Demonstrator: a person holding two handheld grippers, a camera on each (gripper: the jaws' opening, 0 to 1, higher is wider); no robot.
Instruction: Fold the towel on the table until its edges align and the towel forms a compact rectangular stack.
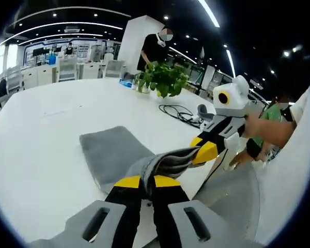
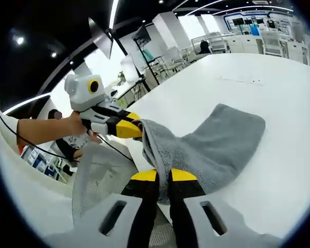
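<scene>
In the left gripper view the left gripper [image 1: 154, 182] at 6 o'clock has its jaws clamped on a bunched edge of the grey towel [image 1: 111, 152], which lies on the white table [image 1: 36, 150] with bare surface from 9 to 12 o'clock; a plant [image 1: 163, 78] and cable [image 1: 180, 112] sit at 1 o'clock. At 3 o'clock the right gripper [image 1: 198, 153] pinches the same edge. In the right gripper view its jaws grip the towel; the clamped corners are hidden in folds.
</scene>
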